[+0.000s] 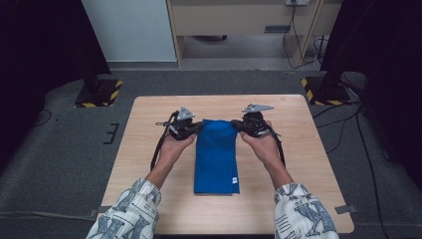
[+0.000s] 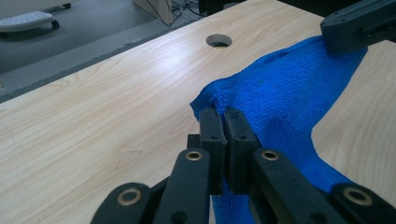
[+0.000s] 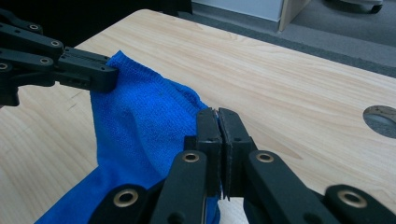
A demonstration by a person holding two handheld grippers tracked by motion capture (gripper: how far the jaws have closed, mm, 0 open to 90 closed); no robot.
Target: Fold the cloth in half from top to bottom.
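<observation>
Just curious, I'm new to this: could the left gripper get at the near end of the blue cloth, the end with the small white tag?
Probably not yet: the left gripper is shut on a far corner of the blue terry cloth. The wooden table beside it is bare.

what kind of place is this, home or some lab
Probably a lab or recording room, not a home: a bare wooden table on grey carpet, hazard-striped stand bases, black curtains, and loose cables on the floor.

This looks like a lab or test room: a bare wooden table (image 1: 308,149) stands on grey carpet (image 1: 64,149) between hazard-striped stand bases (image 1: 98,93), with loose cables (image 1: 343,124) alongside.
</observation>
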